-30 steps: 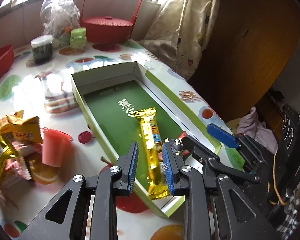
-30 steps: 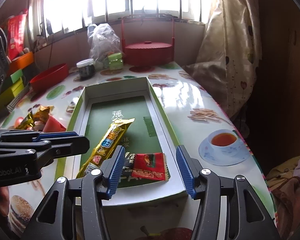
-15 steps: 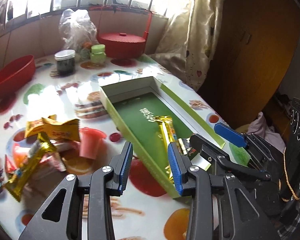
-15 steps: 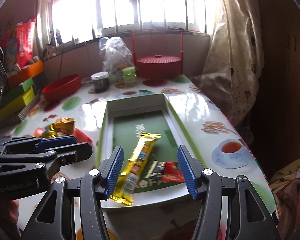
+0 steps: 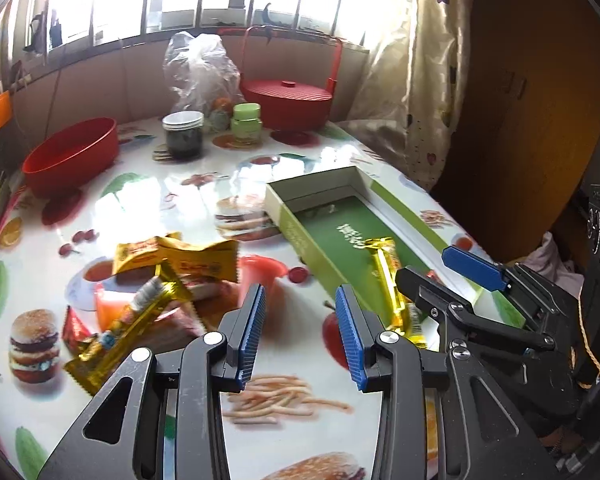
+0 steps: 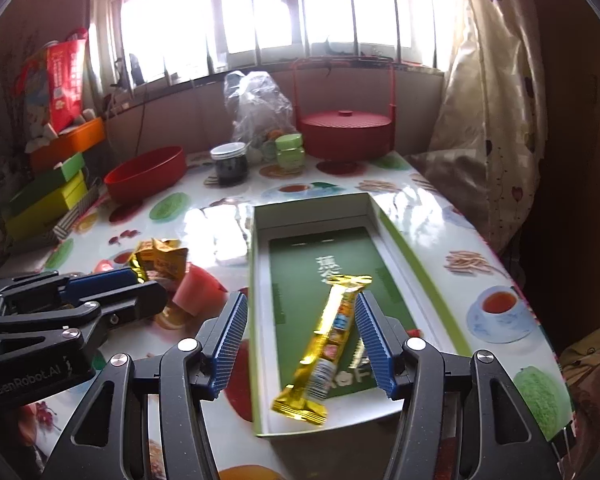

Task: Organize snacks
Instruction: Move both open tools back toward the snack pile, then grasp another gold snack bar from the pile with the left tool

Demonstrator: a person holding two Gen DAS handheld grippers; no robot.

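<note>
A shallow green box lies on the table with a gold snack bar inside it; the box and bar also show in the left wrist view. A pile of loose snacks sits left of the box: an orange packet, a second gold bar and a pink jelly cup. My left gripper is open and empty above the table between pile and box. My right gripper is open and empty over the box's near end.
A red bowl, a dark jar, a green jar, a plastic bag and a red lidded basket stand at the table's far side. Coloured boxes are stacked far left. A curtain hangs right.
My left gripper has pulled back from the box and swung left toward the snack pile, leaving the gold bar in the box. My right gripper has drawn back and tilted up slightly.
</note>
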